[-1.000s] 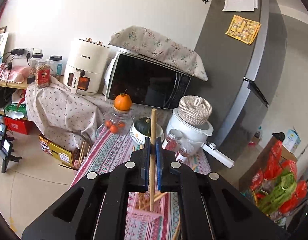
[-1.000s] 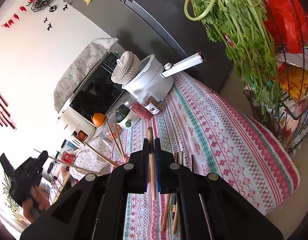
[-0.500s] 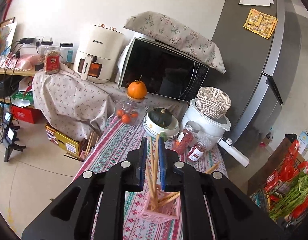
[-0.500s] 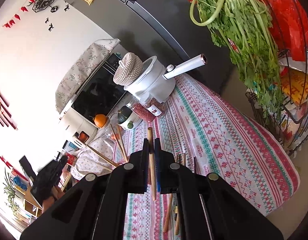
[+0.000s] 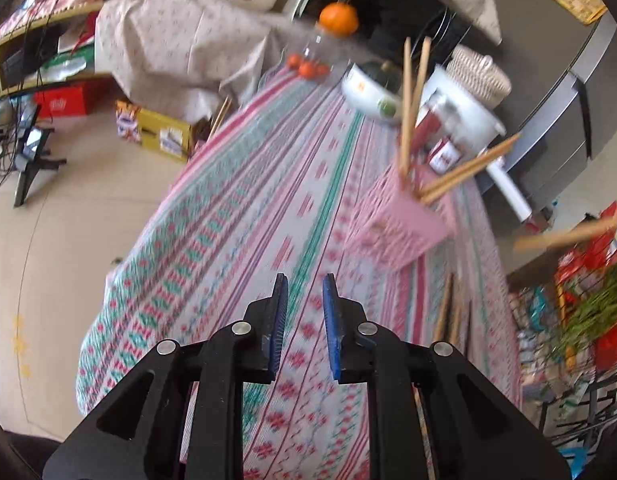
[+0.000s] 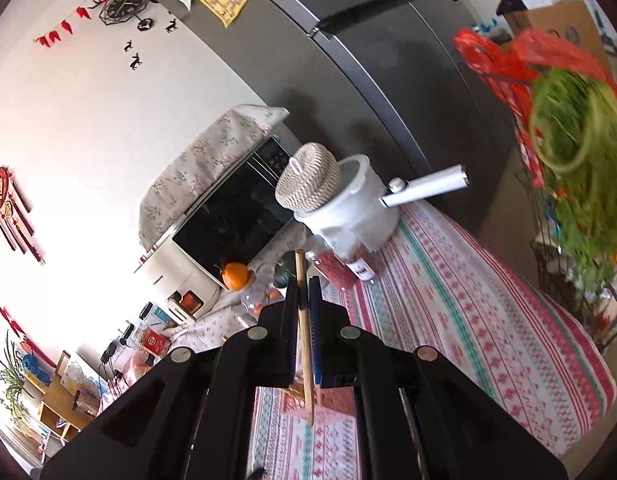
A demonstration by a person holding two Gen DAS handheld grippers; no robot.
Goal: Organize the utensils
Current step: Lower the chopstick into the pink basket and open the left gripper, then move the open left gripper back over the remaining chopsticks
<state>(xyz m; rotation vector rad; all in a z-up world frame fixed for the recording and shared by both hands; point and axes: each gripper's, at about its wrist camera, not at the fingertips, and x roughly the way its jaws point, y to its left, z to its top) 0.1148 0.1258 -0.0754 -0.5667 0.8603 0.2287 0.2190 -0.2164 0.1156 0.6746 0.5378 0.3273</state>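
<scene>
Currently, jars (image 5: 442, 136) and a white pot (image 5: 468, 108) crowd the pink holder (image 5: 400, 216), containing four chopsticks (image 5: 408, 92). Left gripper (image 5: 304, 292) opening, empty; right gripper (image 6: 304, 300) clamps one chopstick (image 6: 304, 320).

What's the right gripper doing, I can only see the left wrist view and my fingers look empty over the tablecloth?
Observer: The right gripper is shut on a single wooden chopstick.
Operator: Where does that stick point?
Observer: Its top rises past the fingers toward the white pot; its lower end hangs over a pink holder.
Operator: Is my left gripper visible from there?
Observer: No. In your own view the left gripper is opening, with nothing between the fingers.
</scene>
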